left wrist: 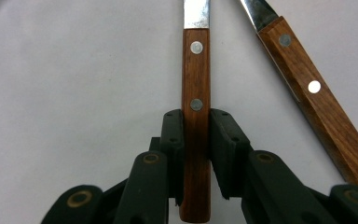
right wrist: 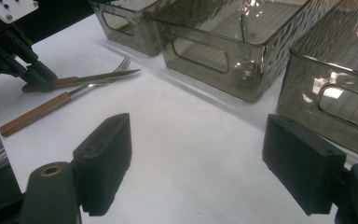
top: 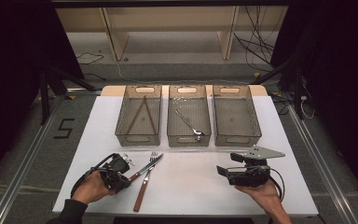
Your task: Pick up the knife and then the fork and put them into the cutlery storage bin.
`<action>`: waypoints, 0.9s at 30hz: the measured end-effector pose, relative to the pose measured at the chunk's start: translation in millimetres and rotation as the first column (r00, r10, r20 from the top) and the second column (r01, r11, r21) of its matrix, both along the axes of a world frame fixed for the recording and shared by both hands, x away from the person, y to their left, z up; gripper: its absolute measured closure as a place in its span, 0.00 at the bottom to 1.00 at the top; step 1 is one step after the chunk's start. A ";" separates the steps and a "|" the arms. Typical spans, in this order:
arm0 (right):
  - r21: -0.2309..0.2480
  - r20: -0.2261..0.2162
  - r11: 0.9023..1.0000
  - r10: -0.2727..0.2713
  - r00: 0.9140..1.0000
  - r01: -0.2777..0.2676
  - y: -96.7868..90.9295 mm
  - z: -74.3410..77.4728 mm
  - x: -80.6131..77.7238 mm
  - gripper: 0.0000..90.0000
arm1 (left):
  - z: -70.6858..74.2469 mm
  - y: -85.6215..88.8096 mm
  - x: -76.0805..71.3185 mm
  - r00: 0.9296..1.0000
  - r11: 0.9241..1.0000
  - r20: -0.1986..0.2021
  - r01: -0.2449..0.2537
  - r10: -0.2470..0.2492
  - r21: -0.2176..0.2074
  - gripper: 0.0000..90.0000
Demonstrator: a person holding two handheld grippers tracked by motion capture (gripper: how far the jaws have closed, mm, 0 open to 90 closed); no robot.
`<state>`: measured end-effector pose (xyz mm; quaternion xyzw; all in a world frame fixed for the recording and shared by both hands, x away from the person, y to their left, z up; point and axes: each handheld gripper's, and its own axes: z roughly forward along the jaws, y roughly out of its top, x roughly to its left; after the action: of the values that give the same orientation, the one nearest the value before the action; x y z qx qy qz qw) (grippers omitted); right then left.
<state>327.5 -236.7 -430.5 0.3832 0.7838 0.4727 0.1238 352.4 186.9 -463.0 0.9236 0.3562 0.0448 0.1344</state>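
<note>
Left hand-held gripper [left wrist: 196, 135] clamps wooden-handled steel knife [left wrist: 196, 93] near desk's front edge; right hand-held gripper [right wrist: 198, 163] gapes. Three smoky plastic bins [top: 237, 140]: chopsticks [top: 140, 114], spoon [top: 189, 123], nothing.

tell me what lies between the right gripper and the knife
Bare white table between right gripper and knife, seen in the high view.

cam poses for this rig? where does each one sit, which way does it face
High view: above the person's side, facing forward and down on the white table and three bins; both hands enter from the bottom.
Left gripper view: on the left gripper, looking along its jaws, shut on the knife handle; fork handle beside.
Right gripper view: on the right gripper, jaws open, facing across the table toward the bins.
Shared: knife and fork appear in all three.
</note>
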 end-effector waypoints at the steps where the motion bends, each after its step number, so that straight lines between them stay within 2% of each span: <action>1: 0.000 -0.001 1.000 0.000 1.000 0.000 0.0 0.1 -0.1 0.27 | 0.1 0.1 -0.2 1.000 1.000 0.004 -0.001 0.001 -0.002 0.84; 10: 0.001 -0.005 1.000 -0.002 1.000 0.002 -0.5 0.4 -0.5 0.27 | 6.2 2.2 -0.9 1.000 0.999 0.027 0.004 -0.003 -0.045 0.84; 18: 0.003 0.003 1.000 -0.001 1.000 0.001 0.4 0.6 -1.1 0.27 | 17.9 -0.5 -3.7 0.998 0.993 0.062 0.000 0.007 -0.119 0.84; 21: 0.006 0.008 1.000 -0.001 1.000 0.001 0.9 0.8 -1.8 0.27 | 23.4 -2.1 -4.1 0.996 0.987 0.085 -0.001 0.015 -0.159 0.84; 27: 0.016 0.025 1.000 0.001 1.000 -0.002 1.6 1.9 -4.0 0.27 | 33.2 -6.8 -1.4 0.989 0.969 0.142 -0.014 0.051 -0.249 0.84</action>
<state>323.5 -235.1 -428.7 0.3777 0.7786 0.4840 0.1302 350.9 180.1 -429.7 0.8879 0.3632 0.0705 0.2735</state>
